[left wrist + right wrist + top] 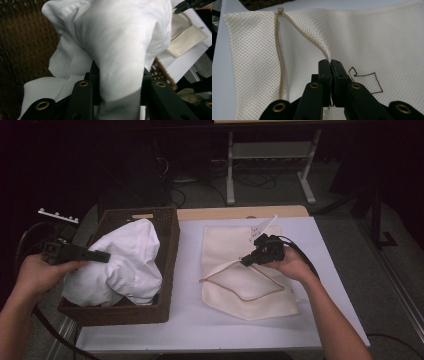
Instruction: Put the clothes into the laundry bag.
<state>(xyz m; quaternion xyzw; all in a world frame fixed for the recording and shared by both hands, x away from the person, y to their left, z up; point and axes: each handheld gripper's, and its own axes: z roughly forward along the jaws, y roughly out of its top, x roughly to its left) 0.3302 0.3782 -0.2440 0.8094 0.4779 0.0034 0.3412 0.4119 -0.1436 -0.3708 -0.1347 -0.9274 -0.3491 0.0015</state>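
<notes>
From the high view, the left gripper point(102, 256) reaches over the near-left edge of a dark woven basket point(170, 250), its jaws closed on a bunched white cloth point(132, 262) that billows out of the basket just ahead of the tips. To its right, well apart, the right gripper point(246, 261) sits over a cream mesh bag point(240, 290) lying flat on the white table point(200, 325) — its tip is on the bag's zipper edge, lifting that edge slightly.

In the left gripper view, the white cloth point(120, 50) runs down between the two black jaws, which clamp a thick fold of it; the basket's brown weave point(22, 45) lies beyond and to the left, the mesh bag point(187, 37) off to the upper right.

In the right gripper view, the jaws are pressed together on the bag's opening edge point(322, 47), pulling it up from the mesh bag point(252, 62) beneath. The zipper pull point(279, 10) lies far ahead of the tips; a brown stitched outline point(372, 81) sits just right of them.
</notes>
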